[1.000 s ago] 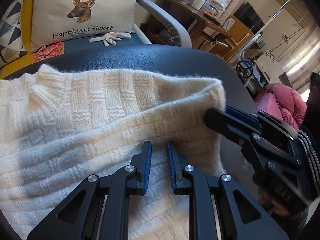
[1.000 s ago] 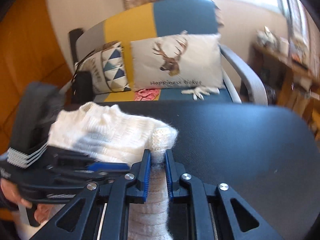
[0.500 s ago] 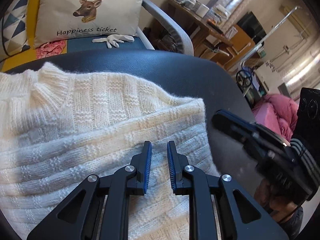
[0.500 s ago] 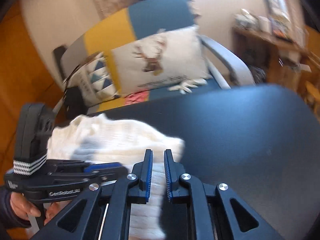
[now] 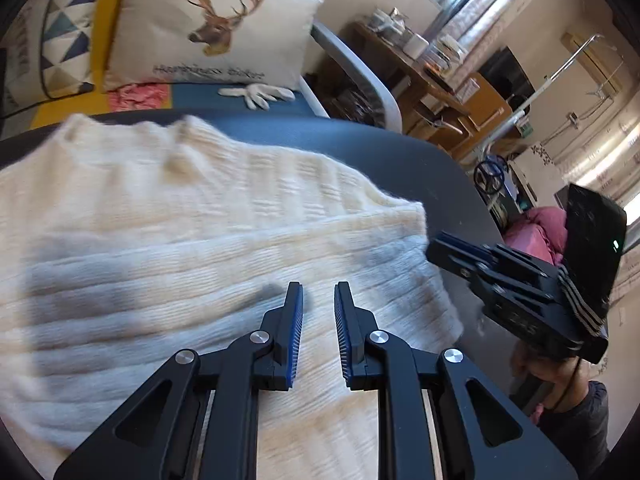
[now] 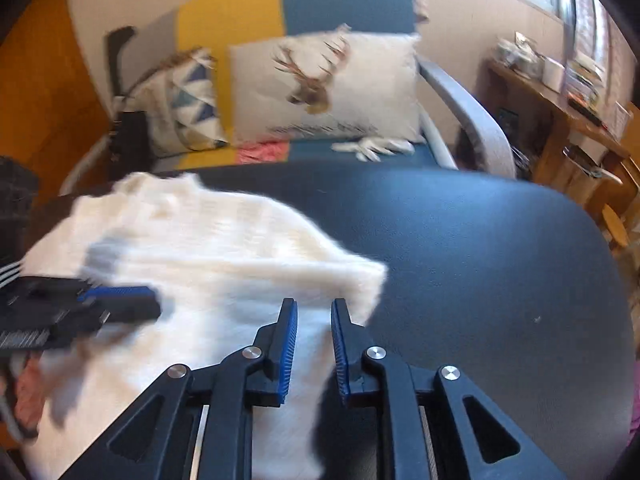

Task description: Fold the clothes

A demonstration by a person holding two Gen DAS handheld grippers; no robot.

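The sweater [image 5: 208, 248] is lying on the dark table [image 6: 480, 248], folded over itself, with its folded corner toward the table's middle and the ribbed collar at the far side. The left claw [image 5: 318, 312] is hovering over the knit with its jaws narrow and nothing between them. The right claw [image 6: 314, 328] is sitting over the sweater's right edge; its jaws have just been opening a little and are standing narrow, with no knit pinched between them.

The sweater is looking soft, thick and fuzzy, light enough for one claw to lift but floppy, so it is likely sagging and unfolding if taken at one point only. The loose wool is offering good friction against the ribbed pads. Best holds are probably the two ends of one folded edge, pinching through both layers, one claw at each.
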